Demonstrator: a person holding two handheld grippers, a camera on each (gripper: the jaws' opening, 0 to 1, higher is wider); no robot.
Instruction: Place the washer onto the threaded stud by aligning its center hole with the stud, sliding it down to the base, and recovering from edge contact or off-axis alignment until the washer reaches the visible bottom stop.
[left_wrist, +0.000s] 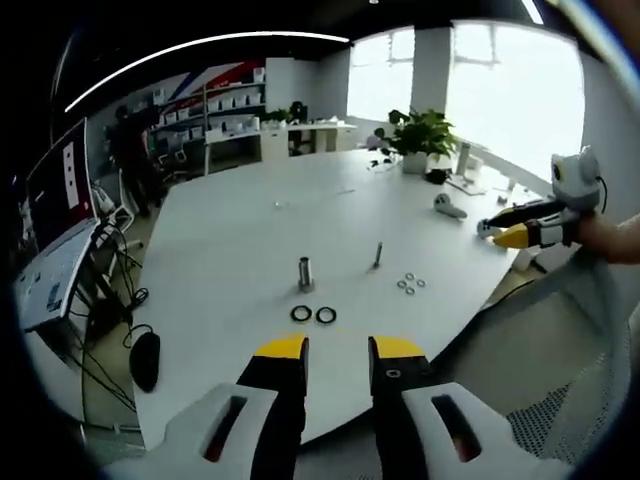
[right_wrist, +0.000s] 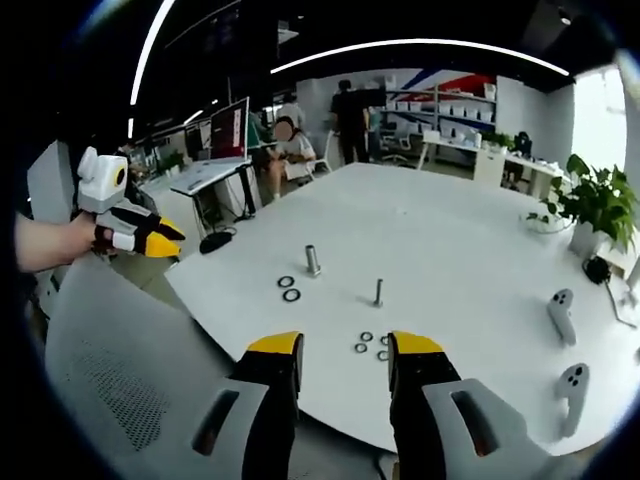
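Observation:
On the white table (left_wrist: 240, 250) a thick threaded stud (left_wrist: 305, 271) stands upright, with two dark ring washers (left_wrist: 313, 314) lying just in front of it. A thinner stud (left_wrist: 378, 254) stands to the right, with several small silver washers (left_wrist: 411, 284) beside it. My left gripper (left_wrist: 336, 350) hangs open and empty over the near table edge. In the right gripper view the thick stud (right_wrist: 313, 260), the dark washers (right_wrist: 288, 288), the thin stud (right_wrist: 378, 292) and the small washers (right_wrist: 371, 344) lie ahead of my open, empty right gripper (right_wrist: 344, 350).
A potted plant (left_wrist: 420, 135) and small devices sit at the table's far side. Two white controllers (right_wrist: 567, 345) lie at the right of the right gripper view. A mesh chair back (right_wrist: 130, 370) stands by the table edge. A desk with monitors (right_wrist: 225, 135) and people are behind.

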